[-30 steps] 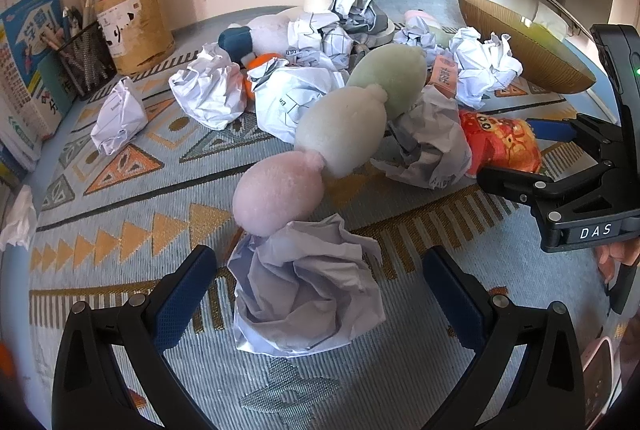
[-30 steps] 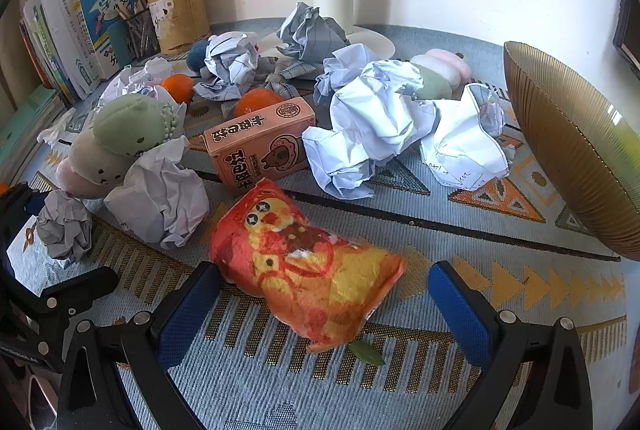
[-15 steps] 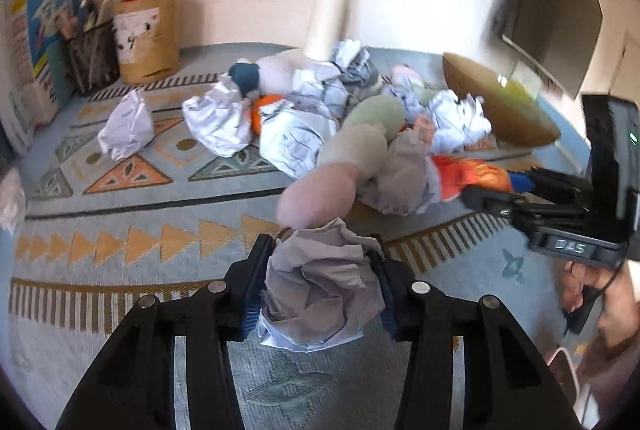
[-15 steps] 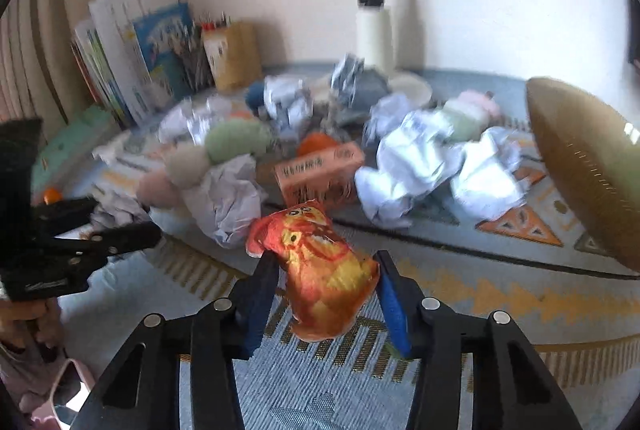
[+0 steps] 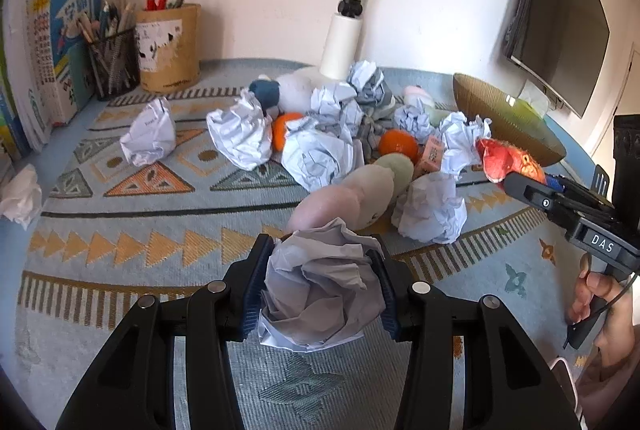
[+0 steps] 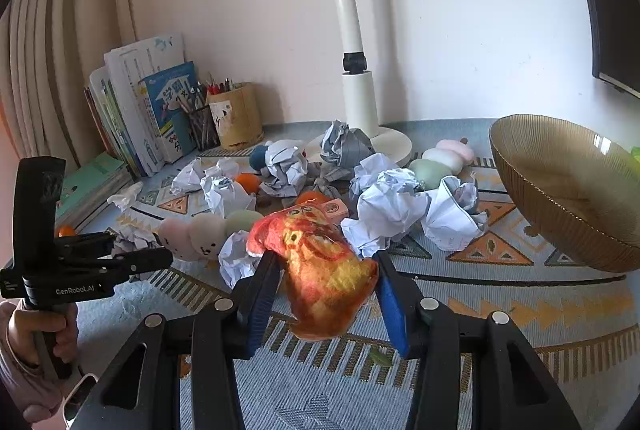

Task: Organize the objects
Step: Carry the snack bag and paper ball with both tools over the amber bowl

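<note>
Each camera looks forward along its own fingers, low and close over the patterned rug (image 5: 120,213), facing the back wall. Both take in the paper clutter, lamp post (image 6: 356,97) and bowl (image 6: 560,189) (each also glimpses the other tool).

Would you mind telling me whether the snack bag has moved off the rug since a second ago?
Yes: the snack bag is lifted clear above the rug, clamped in the right hand-held gripper.

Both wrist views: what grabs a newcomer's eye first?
Each gripper holds something up front: the left gripper is clamped on a crumpled paper ball, the right gripper on an orange-red snack bag. Behind them, a heap of paper wads clutters the patterned mat, with a gold bowl at the right edge.
</note>
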The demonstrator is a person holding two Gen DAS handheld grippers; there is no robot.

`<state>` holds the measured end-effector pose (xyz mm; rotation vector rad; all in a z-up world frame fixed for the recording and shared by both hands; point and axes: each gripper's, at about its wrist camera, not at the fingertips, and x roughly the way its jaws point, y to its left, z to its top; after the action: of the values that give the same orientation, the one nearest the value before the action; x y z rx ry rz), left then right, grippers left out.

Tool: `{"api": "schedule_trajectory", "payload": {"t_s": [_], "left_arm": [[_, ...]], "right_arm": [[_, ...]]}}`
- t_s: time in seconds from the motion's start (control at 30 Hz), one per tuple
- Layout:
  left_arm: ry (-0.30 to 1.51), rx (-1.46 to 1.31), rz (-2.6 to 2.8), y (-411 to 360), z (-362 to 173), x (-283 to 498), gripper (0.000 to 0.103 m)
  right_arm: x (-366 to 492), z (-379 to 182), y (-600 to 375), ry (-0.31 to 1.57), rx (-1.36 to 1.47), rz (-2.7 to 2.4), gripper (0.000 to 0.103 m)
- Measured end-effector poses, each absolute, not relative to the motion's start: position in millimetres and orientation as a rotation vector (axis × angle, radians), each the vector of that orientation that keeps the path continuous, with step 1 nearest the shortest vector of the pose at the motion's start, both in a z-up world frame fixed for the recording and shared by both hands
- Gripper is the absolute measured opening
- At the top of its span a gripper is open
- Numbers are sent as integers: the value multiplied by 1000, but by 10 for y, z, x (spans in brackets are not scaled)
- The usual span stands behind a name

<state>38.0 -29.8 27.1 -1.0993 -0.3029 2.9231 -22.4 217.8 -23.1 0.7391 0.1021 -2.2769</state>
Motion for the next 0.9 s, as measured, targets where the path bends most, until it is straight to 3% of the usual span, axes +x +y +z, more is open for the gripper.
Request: {"api": "schedule_trajectory", "payload": {"t_s": [0.43, 0.9], "left_arm": [[-240, -932, 2994, -243, 403, 540, 45], [-201, -931, 3019, -214, 401, 552, 45]], "right_arm": [[-118, -132, 2405, -10, 615, -2306, 47], [-63, -115, 2443, -14, 577, -2311, 47]]}}
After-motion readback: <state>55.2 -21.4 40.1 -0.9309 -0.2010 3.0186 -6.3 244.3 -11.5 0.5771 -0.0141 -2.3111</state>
